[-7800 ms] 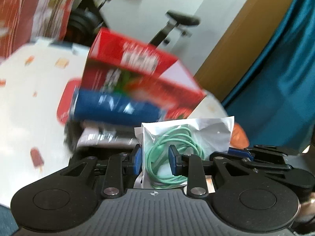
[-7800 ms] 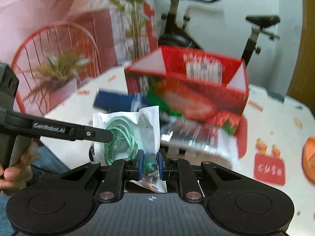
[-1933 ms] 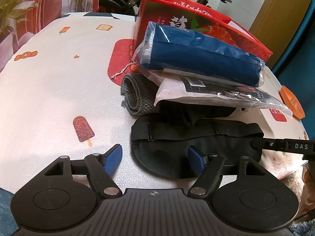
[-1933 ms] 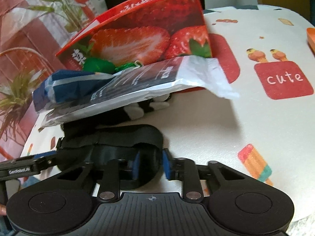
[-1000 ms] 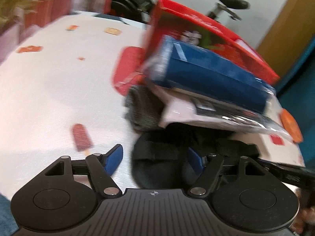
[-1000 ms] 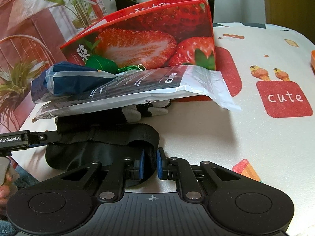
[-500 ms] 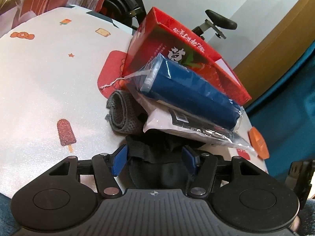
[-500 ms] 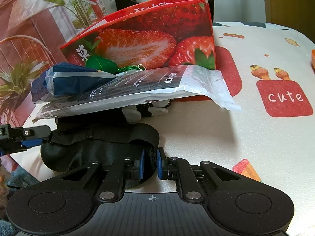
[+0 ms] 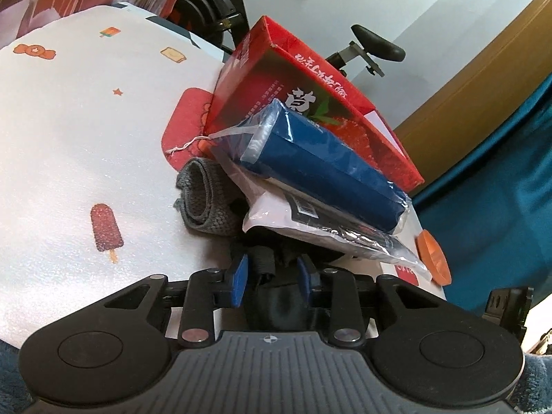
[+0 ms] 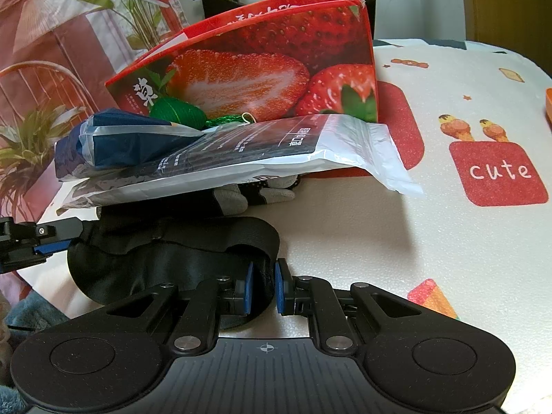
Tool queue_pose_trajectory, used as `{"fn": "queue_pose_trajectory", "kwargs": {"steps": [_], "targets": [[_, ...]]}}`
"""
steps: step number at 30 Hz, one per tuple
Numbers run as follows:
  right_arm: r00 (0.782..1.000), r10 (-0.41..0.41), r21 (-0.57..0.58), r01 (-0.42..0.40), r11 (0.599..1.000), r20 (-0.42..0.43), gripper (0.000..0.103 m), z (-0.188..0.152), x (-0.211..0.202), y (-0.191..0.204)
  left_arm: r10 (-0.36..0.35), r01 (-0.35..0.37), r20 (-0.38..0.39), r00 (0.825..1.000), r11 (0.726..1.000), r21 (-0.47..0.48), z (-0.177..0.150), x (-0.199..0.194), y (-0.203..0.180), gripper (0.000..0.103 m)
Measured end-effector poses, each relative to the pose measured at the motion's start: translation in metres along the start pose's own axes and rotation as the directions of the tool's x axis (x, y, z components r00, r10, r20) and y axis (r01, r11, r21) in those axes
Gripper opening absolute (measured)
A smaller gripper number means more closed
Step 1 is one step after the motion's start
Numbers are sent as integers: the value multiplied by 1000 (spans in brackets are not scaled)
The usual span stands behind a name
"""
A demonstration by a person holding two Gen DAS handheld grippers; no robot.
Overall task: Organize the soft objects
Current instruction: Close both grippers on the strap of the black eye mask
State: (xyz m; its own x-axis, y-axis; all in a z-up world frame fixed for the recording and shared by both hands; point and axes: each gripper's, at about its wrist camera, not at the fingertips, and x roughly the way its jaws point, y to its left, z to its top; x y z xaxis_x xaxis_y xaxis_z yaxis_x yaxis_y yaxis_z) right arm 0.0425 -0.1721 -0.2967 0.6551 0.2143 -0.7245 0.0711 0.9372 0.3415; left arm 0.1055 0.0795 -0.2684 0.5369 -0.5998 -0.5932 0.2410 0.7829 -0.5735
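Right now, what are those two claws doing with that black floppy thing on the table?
A person is holding a claw in each hand, tidying soft things. The right claw is shut on one end of a black sleep mask. The left claw has just been closing around the other end. Bagged packets are piled against the strawberry box behind it.

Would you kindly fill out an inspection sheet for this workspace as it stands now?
Surface: white printed table cover.
Job's things: black eye mask at the near edge; grey knit roll; gloves under the packets.
Clutter: blue packet on white packet, against strawberry box; orange disc.
Grippers: left gripper has just been closing around the mask; right gripper shut on it.
Cables: nothing seen.
Surroundings: exercise bike, plants.
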Motion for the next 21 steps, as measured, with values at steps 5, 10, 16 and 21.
{"fn": "queue_pose_trajectory", "kwargs": {"steps": [5,10,16,21], "targets": [[1000,1,1,-1,1000,0,12,0,0,0,-38,38,-1,999,999,-8,0,2,0,33],[1000,1,1,-1,1000,1,12,0,0,0,-37,37,-13,999,999,0,-1,5,0,33],[1000,2,0,-2,1000,1,12,0,0,0,-7,7,-23,1000,1000,4,-1,9,1,33],[1000,3,1,-3,1000,1,12,0,0,0,31,-29,-51,998,999,28,-3,15,1,33]]}}
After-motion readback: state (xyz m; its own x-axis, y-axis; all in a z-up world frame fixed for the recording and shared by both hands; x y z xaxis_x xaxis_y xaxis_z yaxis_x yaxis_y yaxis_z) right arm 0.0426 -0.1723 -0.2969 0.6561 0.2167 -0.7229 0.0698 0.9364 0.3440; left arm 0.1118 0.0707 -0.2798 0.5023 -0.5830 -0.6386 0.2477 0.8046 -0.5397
